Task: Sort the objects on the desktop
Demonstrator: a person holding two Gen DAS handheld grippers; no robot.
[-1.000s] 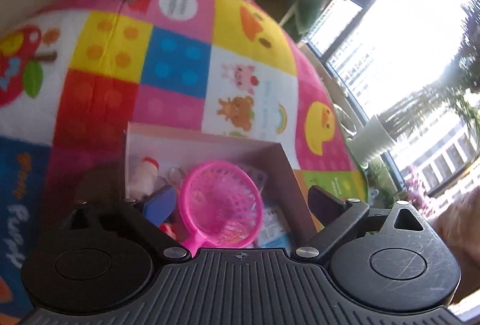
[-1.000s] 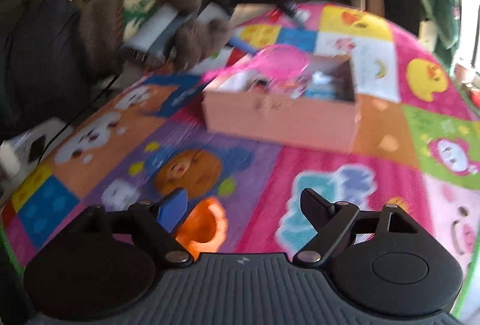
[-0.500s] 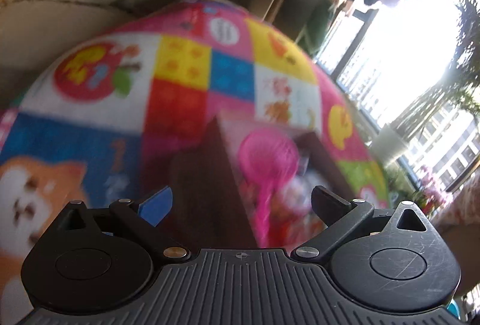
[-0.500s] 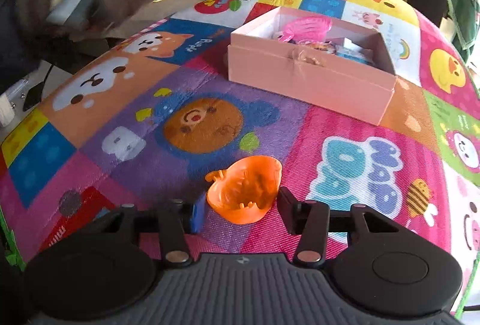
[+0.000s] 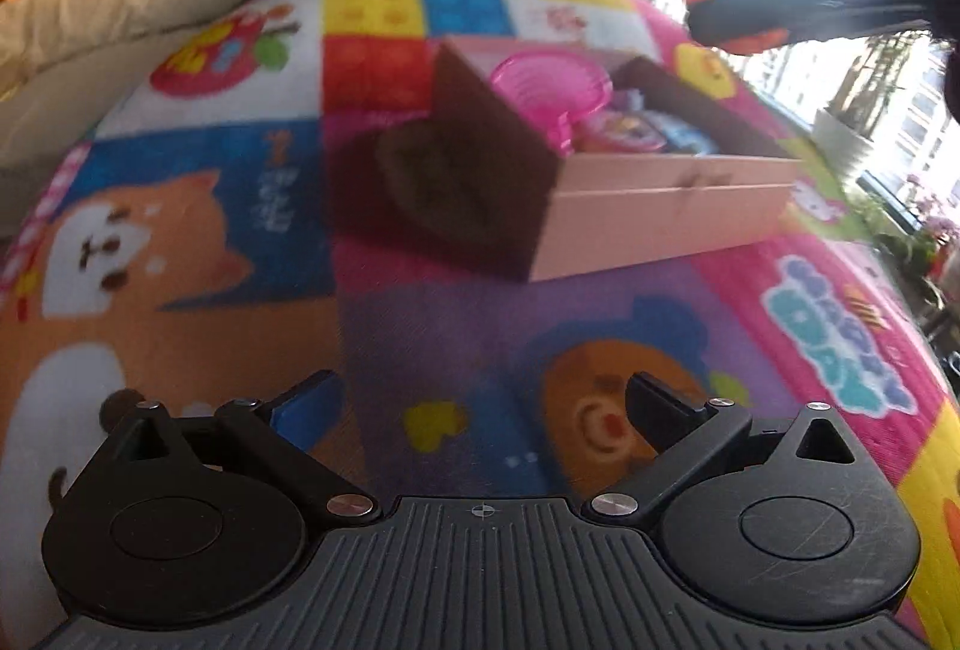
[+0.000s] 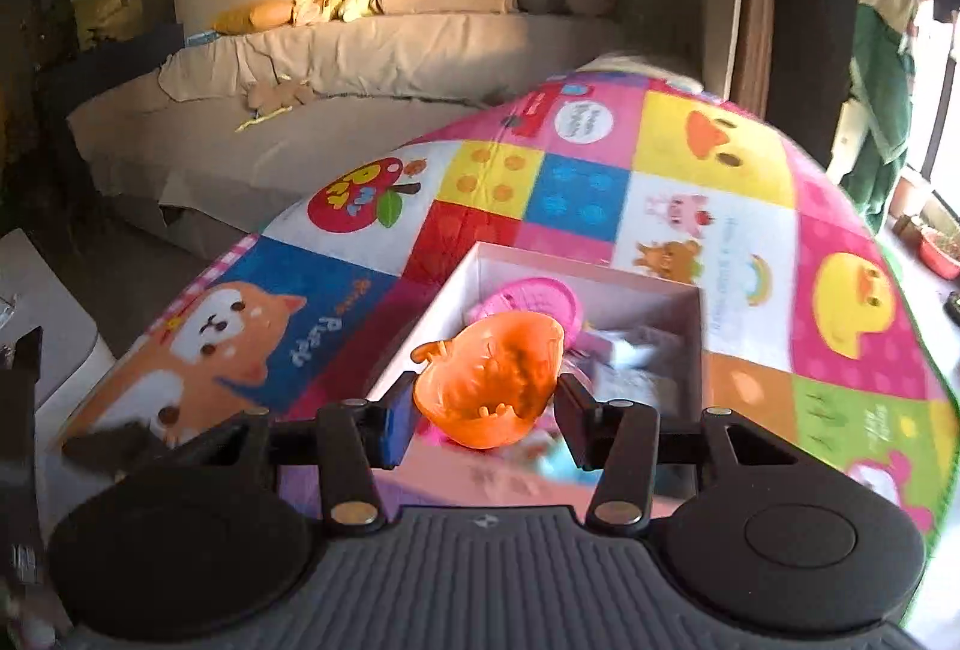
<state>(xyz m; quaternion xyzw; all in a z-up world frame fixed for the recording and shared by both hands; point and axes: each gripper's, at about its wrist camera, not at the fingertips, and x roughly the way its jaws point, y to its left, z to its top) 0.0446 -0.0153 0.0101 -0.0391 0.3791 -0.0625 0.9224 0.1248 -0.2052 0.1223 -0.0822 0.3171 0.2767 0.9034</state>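
My right gripper (image 6: 483,419) is shut on an orange toy mould (image 6: 489,380) and holds it above the near edge of the pink box (image 6: 699,311). The box holds a pink toy sieve (image 6: 531,299) and several small items. In the left wrist view my left gripper (image 5: 480,404) is open and empty, low over the play mat, with the pink box (image 5: 660,212) and pink sieve (image 5: 552,89) ahead of it. The right gripper (image 5: 798,11) with the orange mould shows at the upper right there, above the box.
The colourful play mat (image 6: 576,194) covers the surface. A beige sofa (image 6: 372,50) with stuffed toys stands behind it. Bright windows and plants (image 5: 870,98) are at the right. A white object (image 6: 42,302) lies left of the mat.
My right gripper closed on the orange mould, lifted it off the mat and carried it over the box. My left gripper drew back from the box, open and empty.
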